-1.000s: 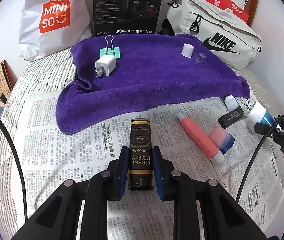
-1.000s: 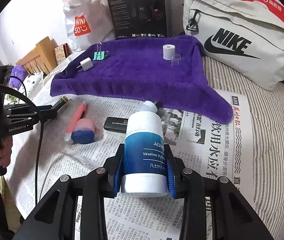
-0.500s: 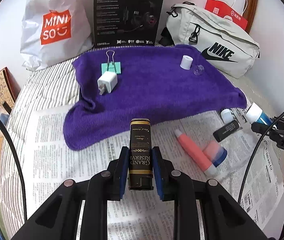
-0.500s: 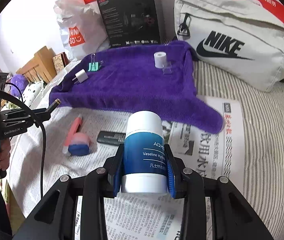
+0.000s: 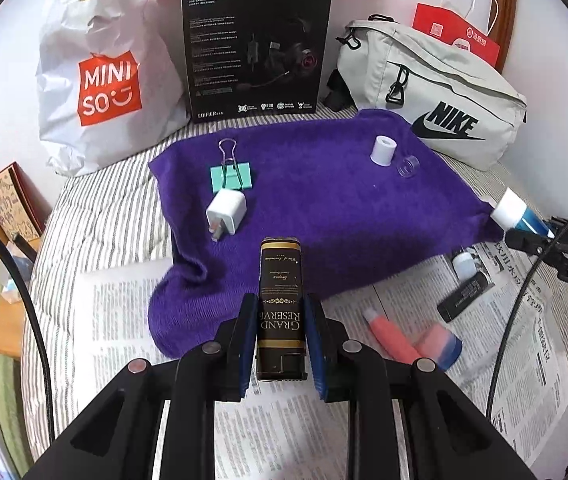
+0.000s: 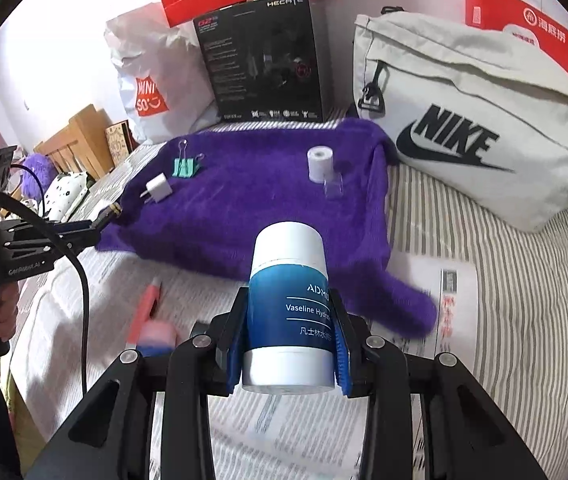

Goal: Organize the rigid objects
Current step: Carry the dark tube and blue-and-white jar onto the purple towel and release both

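Observation:
My left gripper (image 5: 280,312) is shut on a black and gold lighter (image 5: 280,280), held in the air over the near edge of the purple towel (image 5: 324,200). My right gripper (image 6: 290,320) is shut on a blue and white Vaseline bottle (image 6: 288,292), lifted above the newspaper (image 6: 284,420). On the towel lie a green binder clip (image 5: 231,176), a white charger plug (image 5: 225,214), a white cap (image 5: 382,150) and a clear cap (image 5: 408,167). A pink tube (image 5: 392,338), a pink and blue item (image 5: 442,344), a black stick (image 5: 464,298) and a small white bottle (image 5: 464,264) rest on the newspaper.
Along the wall stand a white Miniso bag (image 5: 103,80), a black headset box (image 5: 255,48), a grey Nike bag (image 5: 432,92) and red paper bags (image 6: 528,36). The bed has a striped sheet (image 6: 504,300). A wooden bed frame (image 6: 75,140) shows at the left.
Both grippers have risen and drawn toward the towel with their objects held. The lighter now hangs over the towel's near edge, and the items on the newspaper have slid lower in both views.

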`<state>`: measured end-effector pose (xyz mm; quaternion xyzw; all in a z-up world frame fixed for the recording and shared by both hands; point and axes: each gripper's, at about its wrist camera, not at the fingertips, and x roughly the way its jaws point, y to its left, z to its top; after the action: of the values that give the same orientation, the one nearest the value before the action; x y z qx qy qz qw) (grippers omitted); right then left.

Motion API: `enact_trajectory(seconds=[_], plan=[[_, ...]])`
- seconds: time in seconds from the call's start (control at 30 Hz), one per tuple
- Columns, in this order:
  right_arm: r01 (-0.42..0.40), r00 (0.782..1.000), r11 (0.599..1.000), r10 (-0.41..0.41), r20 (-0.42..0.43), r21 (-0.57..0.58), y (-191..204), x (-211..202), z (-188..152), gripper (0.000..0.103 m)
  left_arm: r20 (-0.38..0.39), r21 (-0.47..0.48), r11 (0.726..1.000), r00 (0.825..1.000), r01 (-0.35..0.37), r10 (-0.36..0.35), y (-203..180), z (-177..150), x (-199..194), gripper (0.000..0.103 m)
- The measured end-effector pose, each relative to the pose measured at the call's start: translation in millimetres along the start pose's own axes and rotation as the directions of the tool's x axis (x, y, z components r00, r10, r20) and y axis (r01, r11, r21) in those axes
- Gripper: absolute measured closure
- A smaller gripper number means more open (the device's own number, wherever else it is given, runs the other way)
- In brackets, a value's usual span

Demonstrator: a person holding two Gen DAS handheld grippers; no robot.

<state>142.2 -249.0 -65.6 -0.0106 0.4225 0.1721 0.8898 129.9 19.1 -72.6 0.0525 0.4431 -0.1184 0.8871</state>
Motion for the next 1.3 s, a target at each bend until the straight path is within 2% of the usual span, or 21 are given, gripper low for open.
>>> enact_trajectory(seconds=[0.3,0.47,0.7,0.87,1.3], plan=[[0.007,1.000,1.000,-0.007,0.016,-0.005,-6,32,41,0.067,-0.004,-0.003,1.000,1.000,0.010,-0.010,9,23,12,0.080],[0.028,1.000,0.999,-0.028,-0.014,-0.035,-7,58,58,0.067,-0.016,0.002,1.000,1.000,0.008,-0.008,15,36,24,0.081],[0.022,0.996,0.998,-0.026,-0.083,-0.055,-11,94,60,0.067,-0.030,0.005,1.000,0.999,0.018,-0.018,17,46,45,0.081],[0.031,0.994,0.997,-0.039,-0.100,-0.077,-9,108,60,0.067,-0.043,0.013,1.000,0.999,0.026,-0.026,16,50,57,0.080],[0.054,0.994,0.992,-0.064,-0.085,-0.110,-4,119,63,0.067,-0.088,0.019,1.000,0.996,0.024,-0.022,22,48,80,0.080]])
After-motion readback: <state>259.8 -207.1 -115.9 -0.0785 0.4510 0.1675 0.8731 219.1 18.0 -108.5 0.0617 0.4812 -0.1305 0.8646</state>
